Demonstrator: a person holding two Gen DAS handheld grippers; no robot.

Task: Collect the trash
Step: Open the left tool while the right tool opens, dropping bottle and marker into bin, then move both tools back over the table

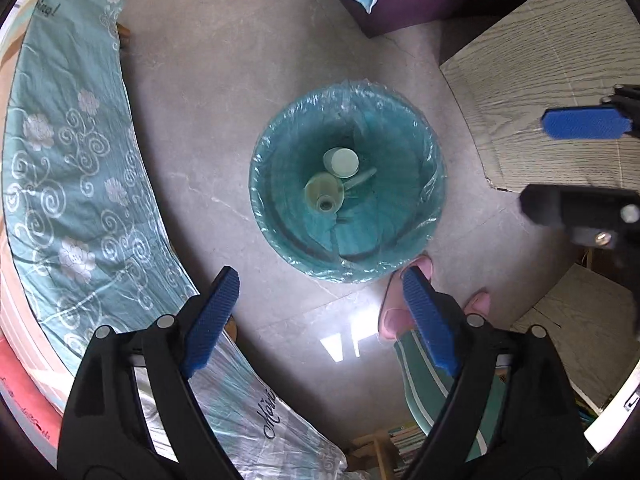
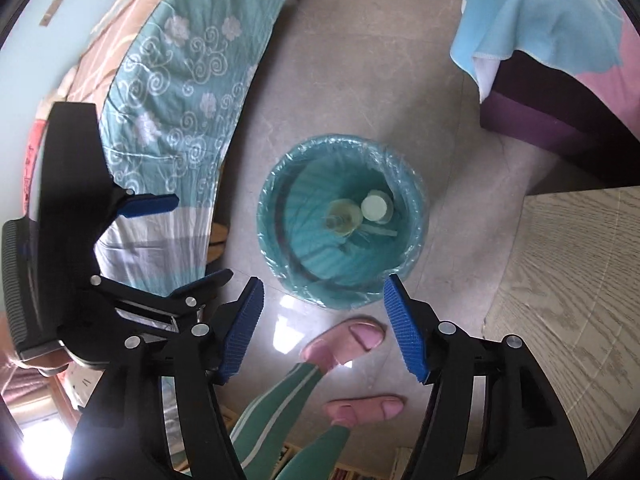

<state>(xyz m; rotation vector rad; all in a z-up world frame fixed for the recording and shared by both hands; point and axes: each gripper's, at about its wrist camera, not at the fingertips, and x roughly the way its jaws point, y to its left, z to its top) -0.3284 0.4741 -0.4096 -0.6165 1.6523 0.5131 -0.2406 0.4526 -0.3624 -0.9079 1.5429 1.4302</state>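
A round bin lined with a teal plastic bag (image 1: 400,128) stands on the grey floor below both grippers; it also shows in the right wrist view (image 2: 280,196). Inside lie two pale paper cups (image 1: 341,162) (image 1: 325,194) and a pale spoon-like stick (image 1: 360,179); the cups also show in the right wrist view (image 2: 376,207) (image 2: 344,216). My left gripper (image 1: 320,286) is open and empty, high above the bin's near rim. My right gripper (image 2: 323,292) is open and empty above the same rim. The right gripper also shows at the right edge of the left wrist view (image 1: 560,160).
A bed with a teal flowered sheet (image 1: 72,168) runs along the left. A wood-grain table (image 1: 560,92) is on the right, also in the right wrist view (image 2: 568,288). A blue cloth (image 2: 532,20) hangs over purple furniture at the back. The person's pink slippers (image 2: 344,344) stand near the bin.
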